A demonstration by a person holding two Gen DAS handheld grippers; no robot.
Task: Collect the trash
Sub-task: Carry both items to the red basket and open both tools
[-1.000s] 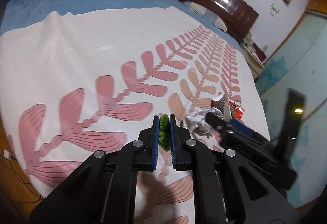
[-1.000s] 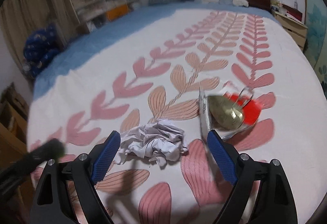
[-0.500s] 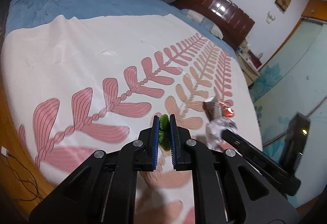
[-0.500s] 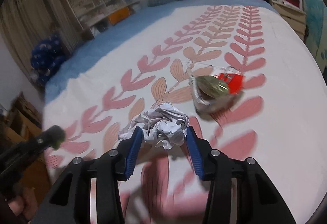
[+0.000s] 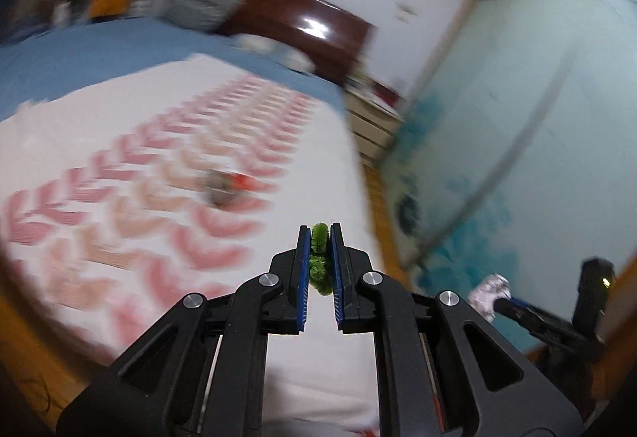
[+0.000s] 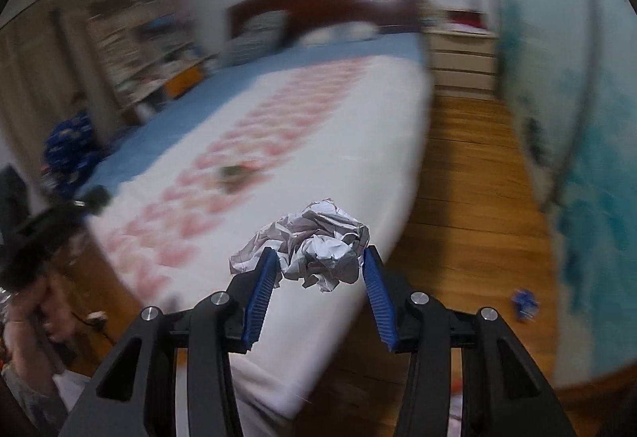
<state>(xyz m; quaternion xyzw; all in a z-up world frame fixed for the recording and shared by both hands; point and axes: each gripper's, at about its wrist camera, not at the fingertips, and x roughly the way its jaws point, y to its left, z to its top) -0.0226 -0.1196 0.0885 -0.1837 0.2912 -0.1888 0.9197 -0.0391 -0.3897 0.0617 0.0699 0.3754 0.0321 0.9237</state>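
- The right gripper (image 6: 318, 265) is gripping a crumpled paper ball (image 6: 314, 245); its jaws have just been closing on it, and the blue pads are pressing its two sides.
- The paper ball is hanging in the air above the edge of the bed (image 6: 358, 110), over the border between the bed and the wooden floor (image 6: 469, 182).
- The left gripper (image 5: 318, 257) is holding a small green fuzzy piece (image 5: 319, 261) with its jaws nearly closed.
- A red and metallic wrapper (image 5: 227, 186) is lying on the bed, well apart from both grippers, blurred.
- A small blue scrap (image 6: 525, 303) is lying on the floor, beside the bed.
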